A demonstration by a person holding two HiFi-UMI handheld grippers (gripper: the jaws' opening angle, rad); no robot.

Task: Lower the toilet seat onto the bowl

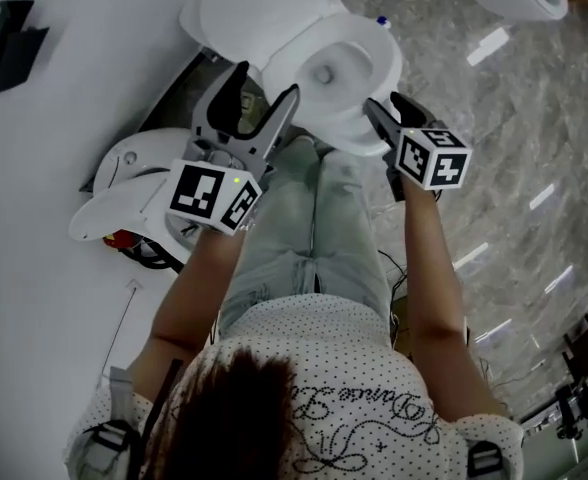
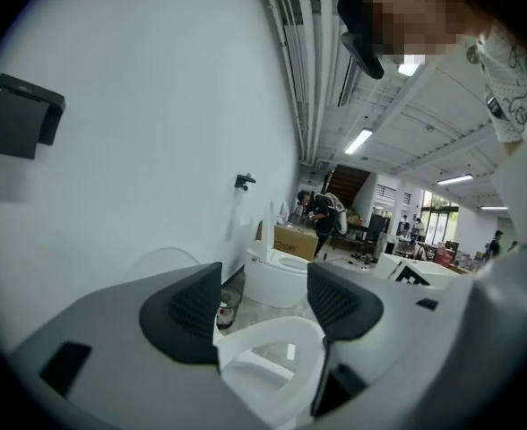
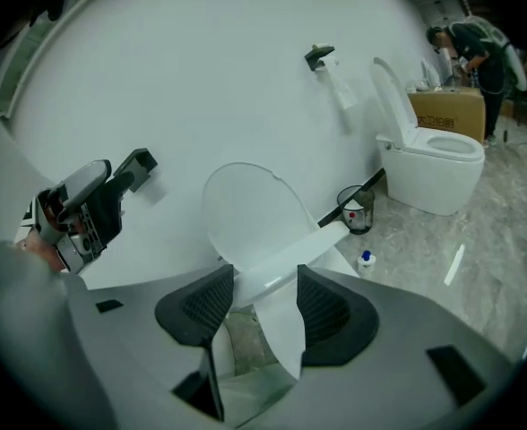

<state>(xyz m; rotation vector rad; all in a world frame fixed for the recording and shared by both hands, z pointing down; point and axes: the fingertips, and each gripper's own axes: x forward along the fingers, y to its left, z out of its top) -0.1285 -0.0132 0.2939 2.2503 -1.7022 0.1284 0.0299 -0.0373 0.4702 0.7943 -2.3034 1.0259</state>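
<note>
The left gripper [image 1: 268, 80] is held with fingers apart, empty. The toilet seat [image 3: 286, 256] is tilted partway down from the lid [image 3: 246, 209], straddled by the parted fingers of the right gripper [image 3: 259, 303]; it should be eased down slowly.

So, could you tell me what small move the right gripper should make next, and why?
Probably close the right gripper on the toilet seat. The seat's rim runs between its open jaws, with a gap showing beside one pad, and the seat stands tilted forward of the upright lid, so it seems neither gripped nor lowered yet.
</note>
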